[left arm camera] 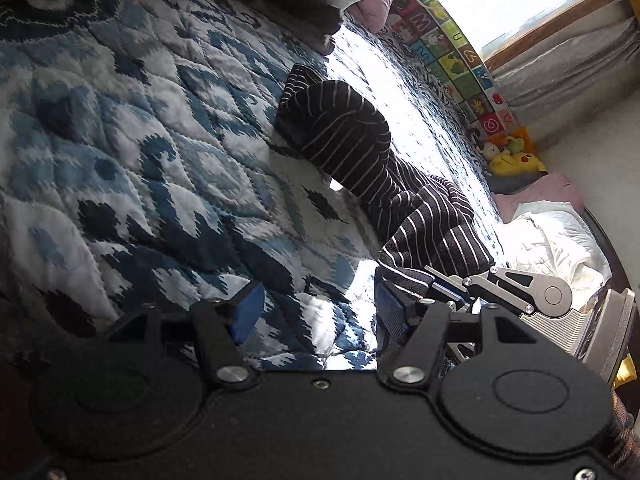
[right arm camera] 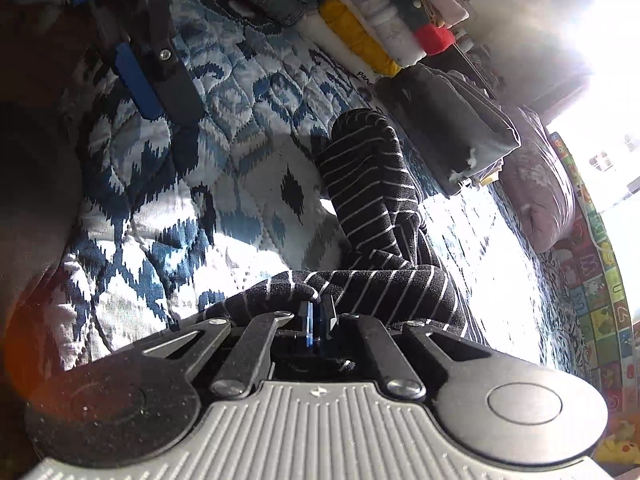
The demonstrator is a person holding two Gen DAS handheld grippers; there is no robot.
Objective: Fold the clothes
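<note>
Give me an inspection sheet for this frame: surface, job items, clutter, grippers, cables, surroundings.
Surface: bed with a blue and white quilt, rumpled, sunlit on the window side.
Job's things: striped garment, dark with thin white stripes, bunched and partly lifted off the quilt.
Clutter: stack of folded clothes at the far edge; grey folded item beside it.
Grippers: right gripper has jaws shut on the garment's near edge; left gripper has jaws open, holding nothing.
Cables: nothing seen.
Surroundings: window, alphabet mat, yellow plush toy, white bedding.
</note>
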